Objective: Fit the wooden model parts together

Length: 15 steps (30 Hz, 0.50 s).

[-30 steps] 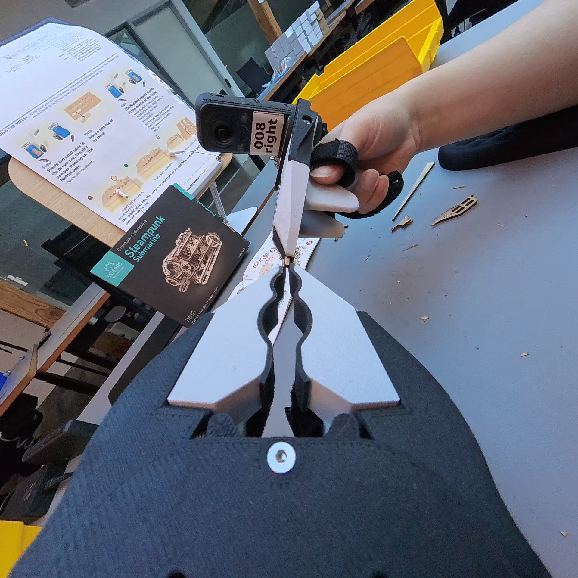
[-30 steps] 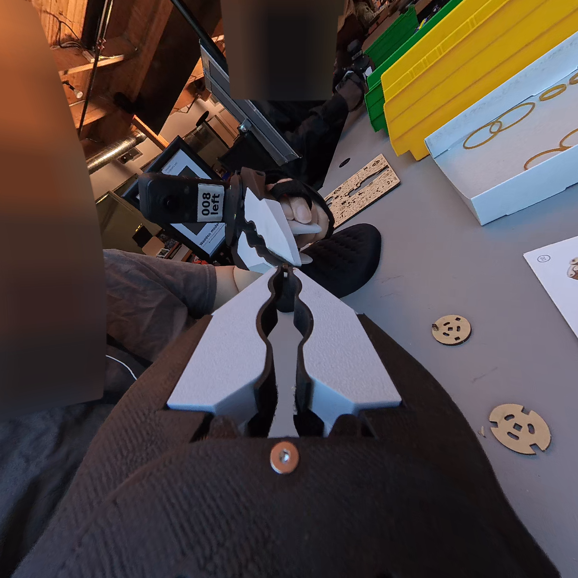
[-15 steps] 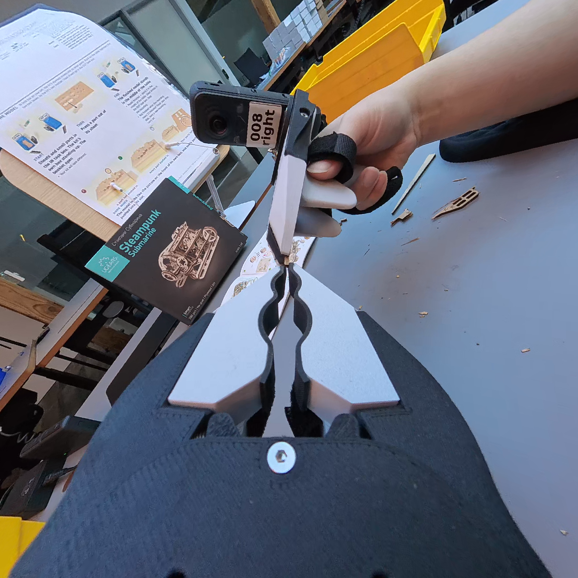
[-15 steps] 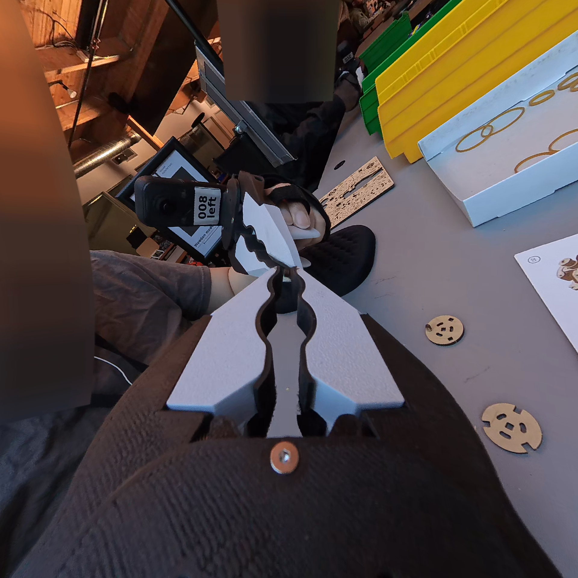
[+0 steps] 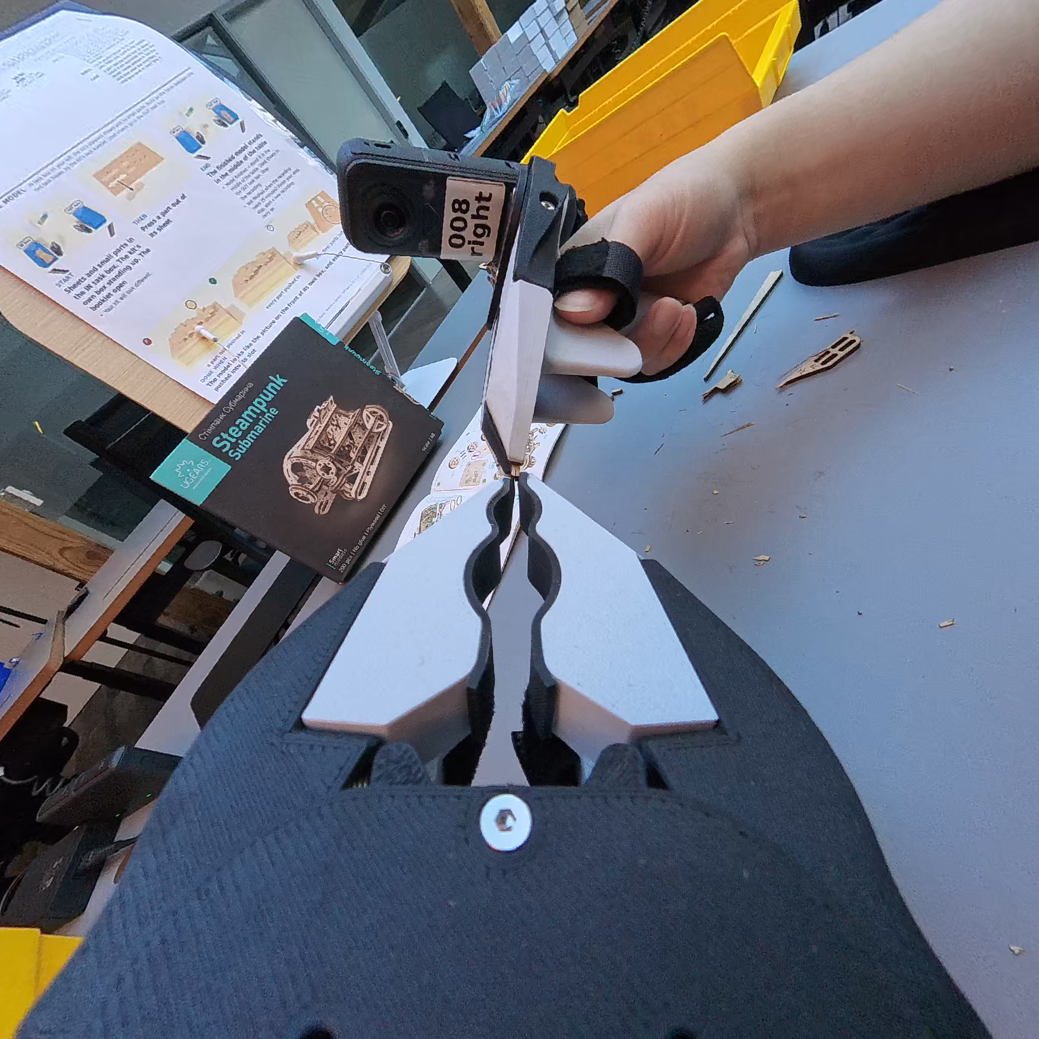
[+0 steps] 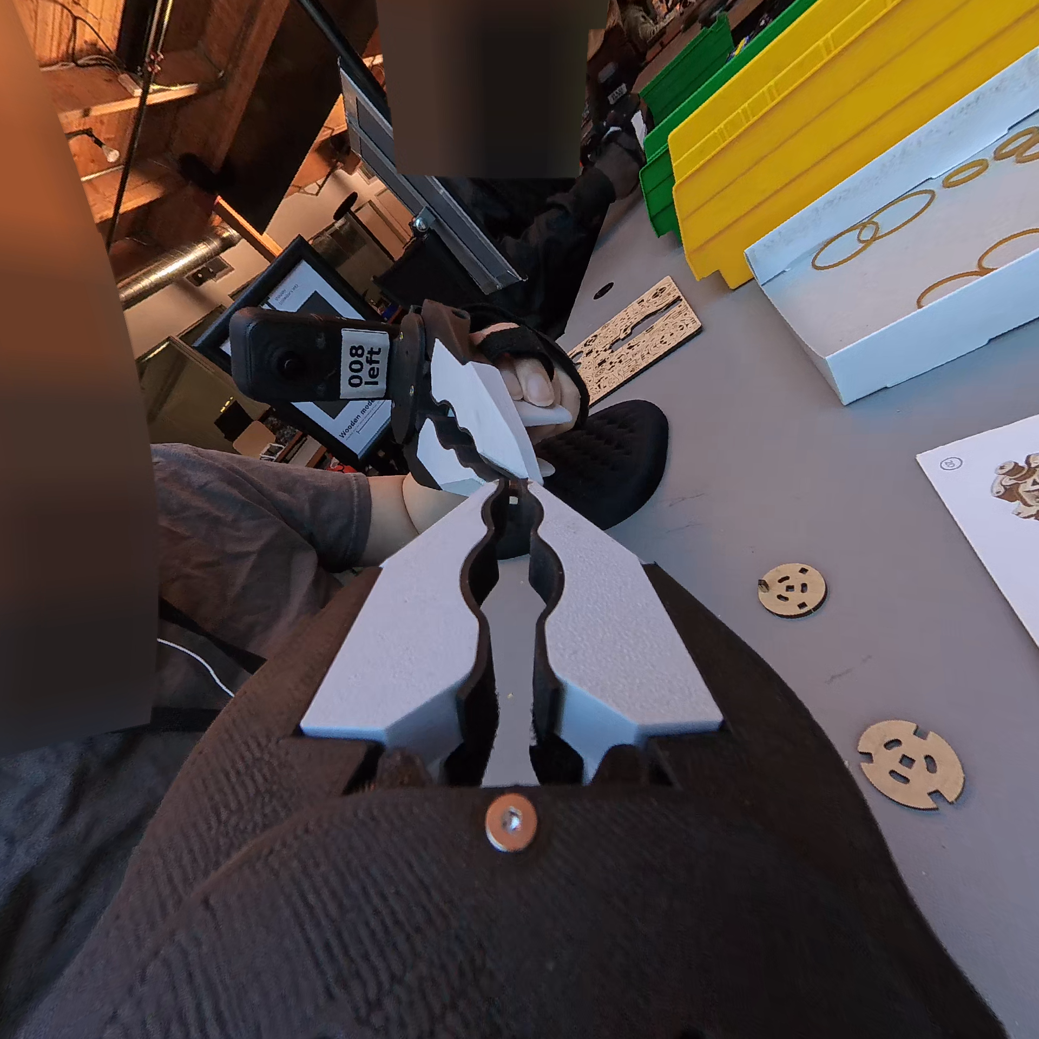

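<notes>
A: Where is the small pale wooden model part recorded?

B: It is pinched where the two gripper tips meet, above the grey table. Only a sliver is seen; its long axis and heading cannot be told.

A: Left gripper?

B: Its grey fingers are drawn together at the tips, apparently on that sliver. The wavy gap behind the tips is empty.

A: Right gripper?

B: Likewise closed at the tips. In the left wrist view it is seen tilted down toward the left gripper, tip to tip, held by a strapped hand with the forearm reaching in from the upper right.

A: Other items noted?

B: Two round slotted wooden discs lie flat beside the right gripper, well apart from the tips. A laser-cut wooden sheet lies farther back.
</notes>
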Each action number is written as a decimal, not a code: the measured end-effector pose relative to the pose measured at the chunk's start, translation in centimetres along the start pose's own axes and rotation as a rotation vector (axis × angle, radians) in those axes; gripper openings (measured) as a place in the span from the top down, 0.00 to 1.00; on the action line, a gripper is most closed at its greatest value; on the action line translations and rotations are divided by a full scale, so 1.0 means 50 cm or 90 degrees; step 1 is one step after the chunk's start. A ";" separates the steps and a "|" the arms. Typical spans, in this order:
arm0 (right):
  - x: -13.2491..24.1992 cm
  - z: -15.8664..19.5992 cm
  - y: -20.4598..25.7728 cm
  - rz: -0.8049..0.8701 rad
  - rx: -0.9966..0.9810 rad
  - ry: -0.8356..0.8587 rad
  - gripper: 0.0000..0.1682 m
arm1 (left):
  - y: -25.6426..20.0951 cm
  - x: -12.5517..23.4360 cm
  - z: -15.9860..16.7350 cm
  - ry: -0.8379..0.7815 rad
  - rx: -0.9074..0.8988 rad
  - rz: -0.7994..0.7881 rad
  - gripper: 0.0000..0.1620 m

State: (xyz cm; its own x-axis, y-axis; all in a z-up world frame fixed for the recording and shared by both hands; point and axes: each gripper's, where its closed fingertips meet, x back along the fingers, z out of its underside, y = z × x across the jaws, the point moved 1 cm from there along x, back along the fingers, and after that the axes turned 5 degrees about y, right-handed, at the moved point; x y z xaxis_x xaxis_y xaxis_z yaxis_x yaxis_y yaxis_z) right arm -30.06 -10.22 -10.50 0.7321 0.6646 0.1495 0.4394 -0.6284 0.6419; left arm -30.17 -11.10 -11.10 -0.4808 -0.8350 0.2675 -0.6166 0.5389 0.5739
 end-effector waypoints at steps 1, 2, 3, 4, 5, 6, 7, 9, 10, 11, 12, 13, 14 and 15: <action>0.000 0.000 0.000 0.002 0.001 0.001 0.99 | 0.000 0.000 0.001 0.001 0.000 0.000 1.00; 0.000 -0.001 -0.001 0.002 0.000 -0.001 0.99 | 0.001 0.000 0.001 0.001 0.000 -0.003 1.00; 0.000 -0.003 0.002 -0.004 -0.001 -0.006 0.98 | 0.003 0.000 0.001 0.002 -0.001 -0.007 1.00; 0.000 -0.004 0.002 -0.007 -0.005 -0.009 0.97 | 0.004 -0.001 0.002 0.003 -0.002 -0.009 1.00; 0.000 -0.003 0.001 -0.007 -0.005 -0.009 0.97 | 0.004 0.000 0.002 0.003 -0.002 -0.009 1.00; 0.000 -0.003 0.001 -0.006 -0.005 -0.009 0.97 | 0.004 -0.001 0.002 0.004 -0.001 -0.009 1.00; 0.000 -0.003 0.000 -0.003 -0.004 -0.008 0.98 | 0.004 -0.001 0.002 0.004 -0.001 -0.009 1.00; 0.000 -0.002 -0.003 0.008 0.003 -0.005 0.99 | 0.004 -0.001 0.003 0.006 -0.002 -0.010 1.00; 0.000 -0.003 -0.003 0.012 0.004 -0.007 0.99 | 0.005 -0.002 0.003 0.006 -0.004 -0.013 1.00; 0.000 -0.003 -0.004 0.014 0.004 -0.006 0.99 | 0.005 -0.002 0.004 0.007 -0.006 -0.014 1.00; 0.000 -0.003 -0.005 0.017 0.006 -0.006 0.99 | 0.006 -0.002 0.005 0.009 -0.005 -0.013 1.00; 0.000 -0.002 -0.005 0.021 0.010 -0.004 0.99 | 0.005 -0.003 0.006 0.010 -0.004 -0.012 1.00; 0.000 -0.001 -0.006 0.026 0.014 -0.001 0.99 | 0.005 -0.003 0.006 0.011 -0.003 -0.011 1.00; 0.000 0.000 -0.007 0.031 0.018 0.003 0.99 | 0.004 -0.004 0.007 0.011 -0.003 -0.010 1.00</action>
State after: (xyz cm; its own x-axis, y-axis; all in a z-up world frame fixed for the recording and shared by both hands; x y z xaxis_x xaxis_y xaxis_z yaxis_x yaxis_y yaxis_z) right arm -30.22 -9.99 -10.71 0.7511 0.6342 0.1836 0.4173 -0.6716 0.6122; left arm -30.43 -10.79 -11.30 -0.4604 -0.8452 0.2714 -0.6206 0.5251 0.5823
